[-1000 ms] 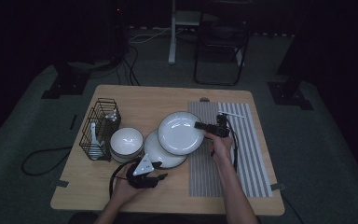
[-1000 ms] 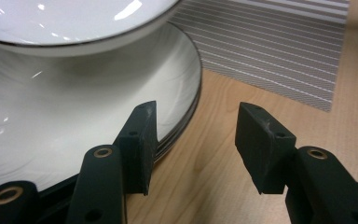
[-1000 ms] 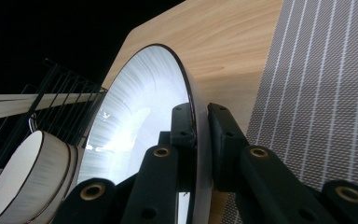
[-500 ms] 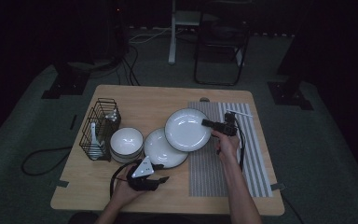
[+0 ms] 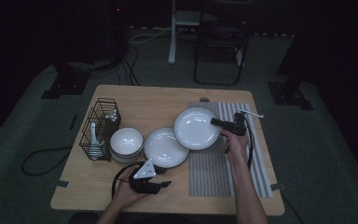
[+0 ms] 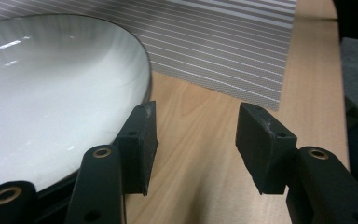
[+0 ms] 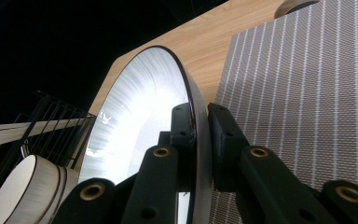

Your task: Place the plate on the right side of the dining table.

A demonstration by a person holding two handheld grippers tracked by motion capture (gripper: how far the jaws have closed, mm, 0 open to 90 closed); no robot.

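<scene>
The right gripper [image 5: 217,122] has its fingers [image 7: 182,140] clenched on the rim of a white plate [image 5: 196,128], one pad on each face of the rim. In the high view this held plate hangs above the bench [image 5: 158,100], its near-left edge overlapping a second plate [image 5: 164,147] and its right edge over the striped mat [image 5: 214,168]. Whether the two plates touch cannot be told from above. In the right gripper view the held plate's lower edge is cut off by the gripper's own arms, and its underside is hidden against the mat.

The left gripper [image 5: 161,185] rests near the front edge of the bench, its fingers [image 6: 140,140] released with nothing between them but bare wood. In the left gripper view the second plate's rim lies just beside the left finger; contact there is hard to judge, and most of that plate runs out of the frame.

A stack of bowls [image 5: 127,142] stands just left of the second plate, next to a black wire rack [image 5: 99,123]. What the rack holds is too dim and small to name. The floor beyond the bench is dark, with a chair [image 5: 221,46] barely visible.
</scene>
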